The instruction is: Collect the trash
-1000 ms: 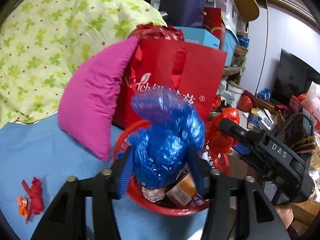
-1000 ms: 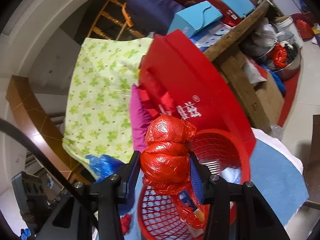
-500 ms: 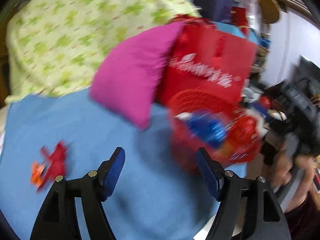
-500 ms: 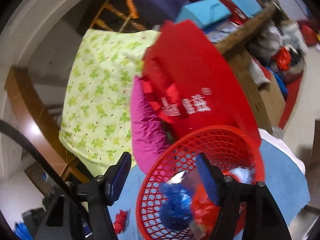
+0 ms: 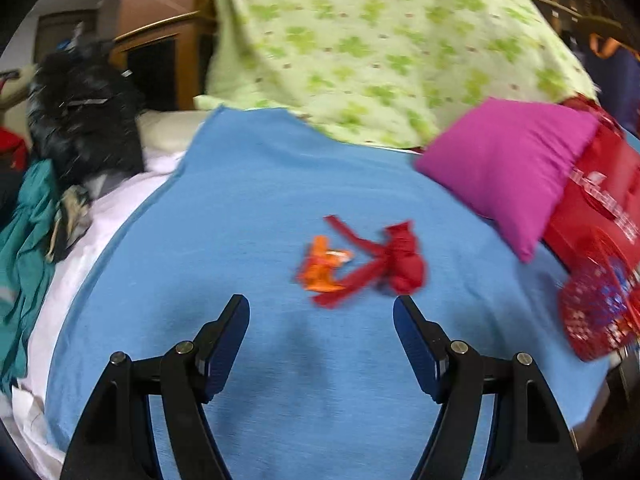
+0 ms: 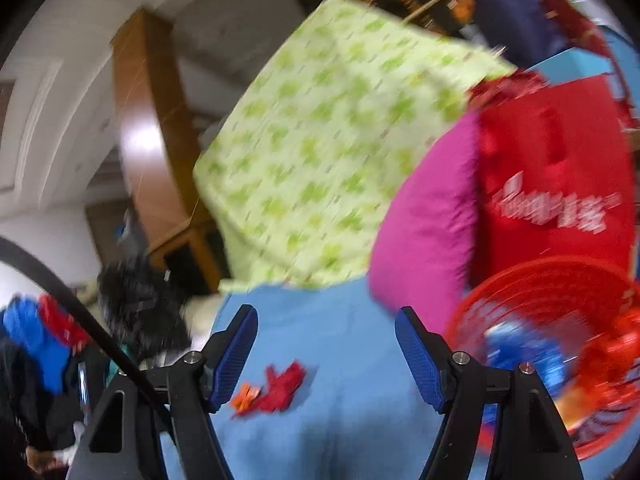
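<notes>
1. 2 scraps of trash lie on the blue blanket (image 5: 248,208) ahead of me: a red scrap (image 5: 396,260) with loose strips and an orange wrapper (image 5: 322,268) just beside it, touching or nearly so.
2. My left gripper (image 5: 321,312) stands wide with nothing between its blue pads (image 5: 230,332); the scraps sit just beyond the tips, slightly toward the right pad.
3. My right gripper (image 6: 326,332) is opening, and it too holds nothing.
4. From the right wrist view, the red basket (image 6: 532,276) sits to the right on the blanket with a blue bag (image 6: 520,352) and red trash inside, though blur hides the details.
5. Behind the basket a pink pillow (image 5: 504,168) leans on a red shopping bag (image 6: 560,168), and a green flowered quilt (image 5: 360,48) is heaped at the back.
</notes>
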The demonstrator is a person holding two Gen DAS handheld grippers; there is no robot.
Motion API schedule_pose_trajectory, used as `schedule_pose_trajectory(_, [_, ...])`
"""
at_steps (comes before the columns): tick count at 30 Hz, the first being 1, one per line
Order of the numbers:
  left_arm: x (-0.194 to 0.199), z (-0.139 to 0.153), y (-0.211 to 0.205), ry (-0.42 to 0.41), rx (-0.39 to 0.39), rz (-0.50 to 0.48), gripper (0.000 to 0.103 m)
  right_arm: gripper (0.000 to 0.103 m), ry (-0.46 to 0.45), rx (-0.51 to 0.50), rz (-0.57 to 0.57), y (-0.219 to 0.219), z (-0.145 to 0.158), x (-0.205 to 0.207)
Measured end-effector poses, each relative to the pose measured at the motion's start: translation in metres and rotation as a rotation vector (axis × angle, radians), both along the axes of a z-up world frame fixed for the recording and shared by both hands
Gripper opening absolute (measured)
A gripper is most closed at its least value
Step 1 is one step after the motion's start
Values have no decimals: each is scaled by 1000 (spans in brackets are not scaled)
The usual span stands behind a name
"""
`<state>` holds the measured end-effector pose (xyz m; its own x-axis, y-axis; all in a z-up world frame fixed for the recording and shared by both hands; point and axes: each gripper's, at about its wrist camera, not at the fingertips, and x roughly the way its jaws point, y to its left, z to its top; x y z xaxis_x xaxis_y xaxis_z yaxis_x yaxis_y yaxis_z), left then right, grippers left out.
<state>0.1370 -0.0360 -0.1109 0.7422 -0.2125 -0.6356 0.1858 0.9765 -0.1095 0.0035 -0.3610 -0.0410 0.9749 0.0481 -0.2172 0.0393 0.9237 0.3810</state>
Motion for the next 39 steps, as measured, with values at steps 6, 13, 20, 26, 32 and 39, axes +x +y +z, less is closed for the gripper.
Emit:
schedule_pose_trajectory(6, [18, -32, 6, 34, 54, 62, 78, 77, 281, -38, 51, 42, -53, 75])
schedule_pose_trajectory(13, [48, -59, 15, 112, 101, 107, 79, 77, 528, -79, -32, 41, -119, 134])
schedule_pose_trajectory(20, [83, -92, 24, 223, 72, 149, 86, 86, 677, -206, -135, 18, -172, 170])
schedule_pose_trajectory(26, [81, -101, 8, 151, 142, 138, 103, 103, 639, -226, -152, 9, -180, 170])
schedule_pose_trajectory(32, [77, -99, 9, 144, 127, 141, 103, 103, 615, -233, -154, 9, -182, 166])
schedule_pose_trajectory(39, [79, -102, 10, 110, 115, 144, 103, 103, 604, -238, -154, 14, -183, 164])
